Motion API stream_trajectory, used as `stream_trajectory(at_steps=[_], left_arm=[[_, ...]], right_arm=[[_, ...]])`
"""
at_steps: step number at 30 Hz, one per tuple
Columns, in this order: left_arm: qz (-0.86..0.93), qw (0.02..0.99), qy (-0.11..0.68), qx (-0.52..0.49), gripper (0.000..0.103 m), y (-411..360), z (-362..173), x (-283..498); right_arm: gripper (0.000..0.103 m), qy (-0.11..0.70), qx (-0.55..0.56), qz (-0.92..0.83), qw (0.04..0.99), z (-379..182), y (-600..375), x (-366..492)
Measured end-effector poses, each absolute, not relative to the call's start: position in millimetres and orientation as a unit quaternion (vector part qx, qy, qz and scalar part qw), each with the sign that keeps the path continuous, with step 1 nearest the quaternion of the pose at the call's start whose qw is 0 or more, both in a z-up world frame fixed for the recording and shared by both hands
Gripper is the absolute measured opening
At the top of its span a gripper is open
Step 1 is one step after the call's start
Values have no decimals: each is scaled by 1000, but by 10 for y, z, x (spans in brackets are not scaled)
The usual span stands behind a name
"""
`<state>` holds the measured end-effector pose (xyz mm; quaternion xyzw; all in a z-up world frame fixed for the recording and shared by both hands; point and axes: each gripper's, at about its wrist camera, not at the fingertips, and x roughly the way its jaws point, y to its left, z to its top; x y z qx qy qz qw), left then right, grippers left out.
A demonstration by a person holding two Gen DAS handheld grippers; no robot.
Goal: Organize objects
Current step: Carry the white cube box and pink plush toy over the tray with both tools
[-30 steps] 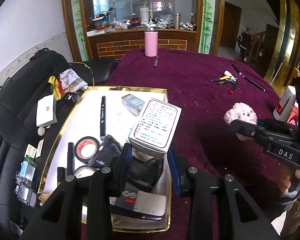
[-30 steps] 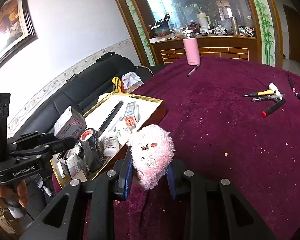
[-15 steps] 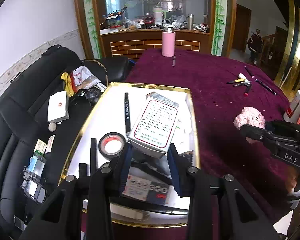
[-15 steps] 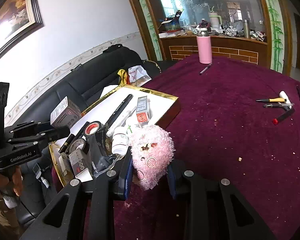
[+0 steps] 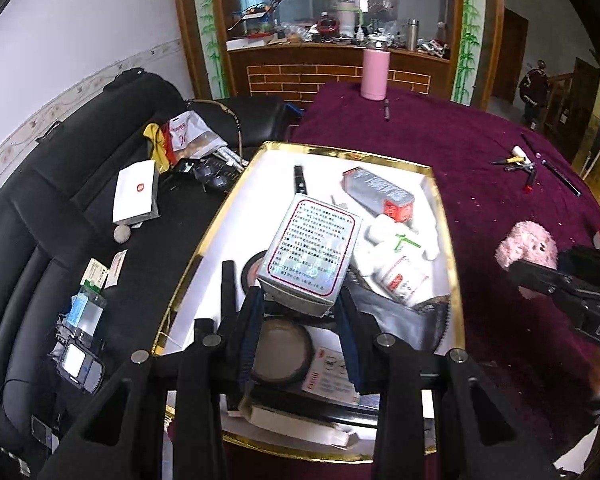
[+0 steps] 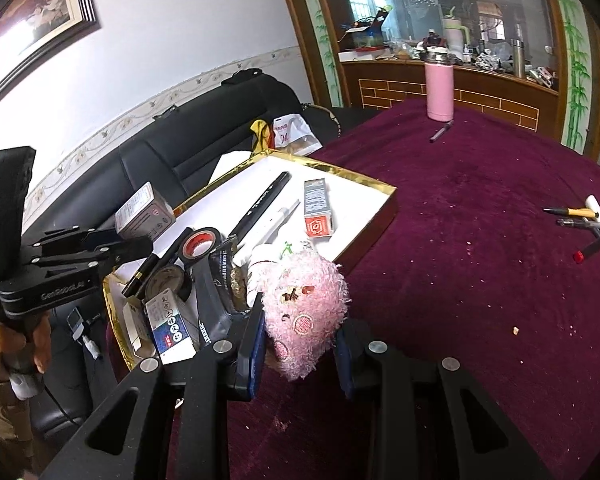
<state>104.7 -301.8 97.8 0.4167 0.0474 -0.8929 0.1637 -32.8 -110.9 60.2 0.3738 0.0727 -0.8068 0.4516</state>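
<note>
A small white carton printed with red-bordered text (image 5: 312, 248) is being clamped between the blue pads of the left gripper (image 5: 300, 322) and held above the gold-rimmed white tray (image 5: 440, 216). Much of what lies in the tray is being hidden by that carton: only an edge of a black tape roll (image 5: 250, 270) is being shown beneath it, and the black pouch (image 5: 396, 320) is being cut off by the gripper's right finger. The print on the carton is too small to be read.

In the right wrist view, a fluffy pink plush toy (image 6: 304, 300) is being squeezed between the pads of the right gripper (image 6: 300, 340) just beside the tray's near corner, over the burgundy tablecloth (image 6: 480, 280). The toy's lower part is being hidden behind the fingers. A hand (image 6: 4, 340) on the left gripper's handle is being cropped at the frame edge.

Compared with 1 second earlier, the carton is being carried farther over the tray's middle, so a white bottle with a red label (image 5: 404, 276) and a grey and red box (image 5: 380, 194) are being revealed. The plush toy is being brought closer to the tray. A pink flask (image 5: 374, 74) is being left standing at the far table edge.
</note>
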Motion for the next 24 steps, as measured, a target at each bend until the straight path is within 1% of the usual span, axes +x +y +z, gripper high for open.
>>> stream_trajectory(at_steps=[15, 24], left_arm=[[-887, 170, 51, 426, 35, -3276, 898, 950], [-887, 174, 73, 422, 35, -3497, 953, 1004]], right_arm=[[32, 105, 372, -799, 461, 739, -1505, -339], [32, 140, 367, -797, 459, 854, -1788, -425]])
